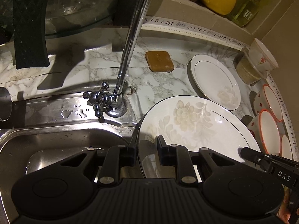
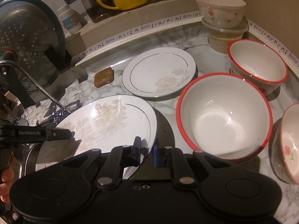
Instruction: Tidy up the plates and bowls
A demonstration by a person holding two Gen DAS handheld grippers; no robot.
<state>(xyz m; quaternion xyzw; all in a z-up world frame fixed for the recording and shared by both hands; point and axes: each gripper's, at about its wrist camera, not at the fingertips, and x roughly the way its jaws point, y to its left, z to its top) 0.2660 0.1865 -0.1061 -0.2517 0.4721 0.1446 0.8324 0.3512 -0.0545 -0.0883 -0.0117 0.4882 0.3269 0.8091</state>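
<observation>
Two tongs grip one flowered plate (image 2: 104, 123) by opposite rims, the left tongs (image 1: 146, 149) and right tongs (image 2: 144, 149) both closed on it above the sink edge (image 1: 56, 130). I judge it should stay level and go onto the smaller plate (image 2: 158, 76) on the tabletop (image 1: 97, 61). Its underside is hidden, and the rightmost bowl (image 2: 287, 145) is cut off.

A marble-patterned desk (image 2: 168, 43) runs along a beige tiled wall (image 2: 261, 1), its back edge trimmed with a white strip printed with music notes (image 1: 196, 29). Set into the desk's left end is a stainless steel sink (image 1: 56, 136), wet in spots, with a chrome tap (image 1: 129, 43) arching up from a cross-shaped handle (image 1: 98, 99). The marble covering is cracked and torn beside the tap's base. A recessed ledge (image 2: 145, 9) sits in the wall above the back edge. Light is warm and dim, throwing hard shadows across the desk.
</observation>
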